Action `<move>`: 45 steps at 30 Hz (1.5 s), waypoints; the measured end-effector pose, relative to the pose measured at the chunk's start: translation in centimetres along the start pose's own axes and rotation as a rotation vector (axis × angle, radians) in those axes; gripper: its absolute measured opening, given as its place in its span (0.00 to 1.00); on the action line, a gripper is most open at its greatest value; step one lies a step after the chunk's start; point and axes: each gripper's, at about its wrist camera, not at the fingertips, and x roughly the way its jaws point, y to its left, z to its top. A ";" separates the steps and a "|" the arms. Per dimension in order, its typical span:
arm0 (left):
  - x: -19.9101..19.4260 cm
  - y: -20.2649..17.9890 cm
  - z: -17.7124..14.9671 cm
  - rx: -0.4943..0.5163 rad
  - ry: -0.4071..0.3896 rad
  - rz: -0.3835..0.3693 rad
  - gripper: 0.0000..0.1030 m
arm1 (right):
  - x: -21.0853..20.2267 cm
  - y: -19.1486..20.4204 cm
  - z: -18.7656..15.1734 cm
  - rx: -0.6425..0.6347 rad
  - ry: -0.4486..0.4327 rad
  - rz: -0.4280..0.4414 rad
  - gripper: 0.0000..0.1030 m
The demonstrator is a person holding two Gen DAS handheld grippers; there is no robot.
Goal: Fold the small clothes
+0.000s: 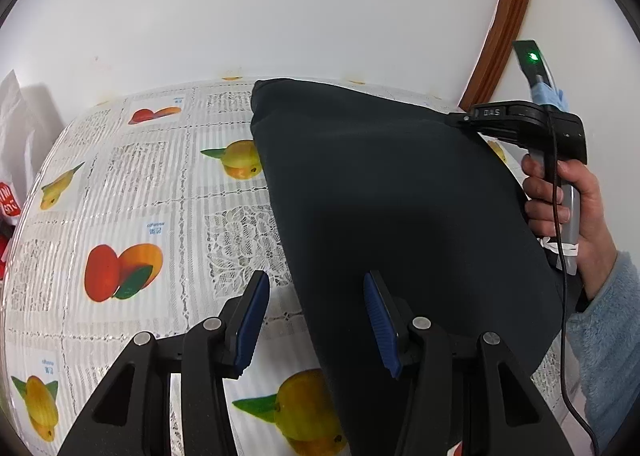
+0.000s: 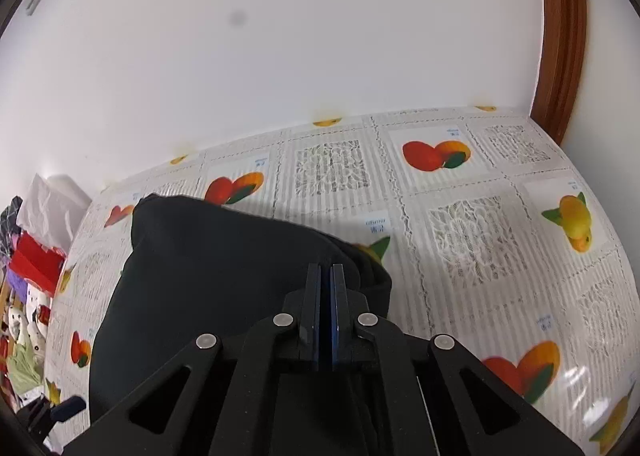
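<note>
Dark garment (image 1: pixel 384 196) — plain, smooth, near-black cloth, lying on the fruit-print surface (image 1: pixel 132 192). Right hand-held gripper (image 2: pixel 326 276) is clenched at the garment's edge, though cloth between its pads cannot be made out; left hand-held gripper (image 1: pixel 316 320) stands released — one finger over the cloth.

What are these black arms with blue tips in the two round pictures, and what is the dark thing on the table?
No machine works here: a person holds a hand tool with two fingers in each hand. Each picture comes from a camera on one tool, looking forward along its fingers.

In the left tool's picture, the left gripper is open, just above the edge of a dark garment. It holds nothing. Further away you see the person's right hand holding the other tool.

In the right tool's picture, the right gripper is shut, apparently pinching the garment's edge.

The garment lies on a fruit-printed tablecloth.
</note>
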 end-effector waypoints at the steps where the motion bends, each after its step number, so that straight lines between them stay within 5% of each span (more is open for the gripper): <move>1: -0.2 0.0 -0.2 -0.003 0.001 0.003 0.45 | -0.6 -0.4 0.0 0.010 -0.008 0.004 0.04; 5: -1.0 0.0 -0.9 0.003 -0.003 0.004 0.45 | -4.2 -1.9 -0.9 0.037 -0.027 -0.070 0.11; 10: -1.8 0.3 -2.3 -0.013 0.001 -0.013 0.46 | -10.0 -4.1 -5.0 0.016 -0.042 -0.010 0.35; 21: -3.7 0.5 -5.2 -0.061 0.021 -0.027 0.47 | -13.1 -3.1 -13.9 -0.040 -0.028 0.130 0.35; 26: -4.1 0.3 -6.0 -0.065 0.017 -0.013 0.49 | -12.0 -2.9 -14.8 -0.051 -0.012 0.089 0.35; 27: -4.1 0.3 -6.0 -0.064 0.015 -0.010 0.49 | -11.7 -3.1 -14.8 -0.051 -0.008 0.084 0.32; 29: -4.2 0.3 -6.0 -0.061 0.012 -0.005 0.49 | -11.4 -3.4 -14.7 -0.045 -0.004 0.079 0.06; 30: -4.3 0.3 -6.1 -0.063 0.013 -0.004 0.49 | -11.7 -3.7 -14.6 -0.038 -0.017 0.091 0.01; 33: -4.3 0.3 -6.2 -0.073 0.018 -0.011 0.49 | -13.9 -5.3 -14.7 0.024 -0.121 0.129 0.01; 39: -4.5 -0.2 -6.4 -0.053 0.015 0.000 0.49 | -14.4 -5.5 -15.2 0.020 -0.103 0.153 0.06; 42: -4.5 -0.3 -6.4 -0.051 0.013 -0.005 0.49 | -14.2 -5.6 -15.4 0.027 -0.081 0.166 0.24; 45: -4.3 -0.2 -6.5 -0.064 0.015 -0.012 0.49 | -13.6 -5.7 -15.6 0.028 -0.063 0.156 0.27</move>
